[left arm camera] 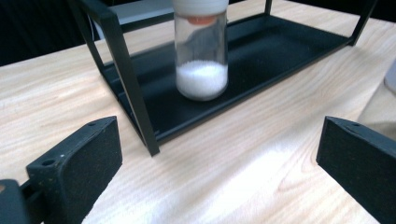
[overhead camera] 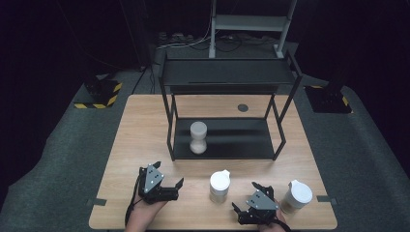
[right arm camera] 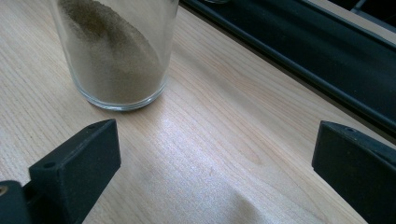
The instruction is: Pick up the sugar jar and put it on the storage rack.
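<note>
Two spread-jawed grippers (overhead camera: 180, 185) (overhead camera: 236, 209) flanking middle jar (overhead camera: 219, 186)

Three lidded jars, all upright

Jar of white grains (overhead camera: 198, 137), clear glass, white lid, roughly a third full, stands at the left of the black rack's lower shelf (overhead camera: 241, 140). Middle jar (overhead camera: 219, 186), white lid, tan powder heaped on a slant, stands on the table (overhead camera: 145, 130) near the front edge. Right jar (overhead camera: 296, 196), white lid, stands near the table's front right corner.
</note>
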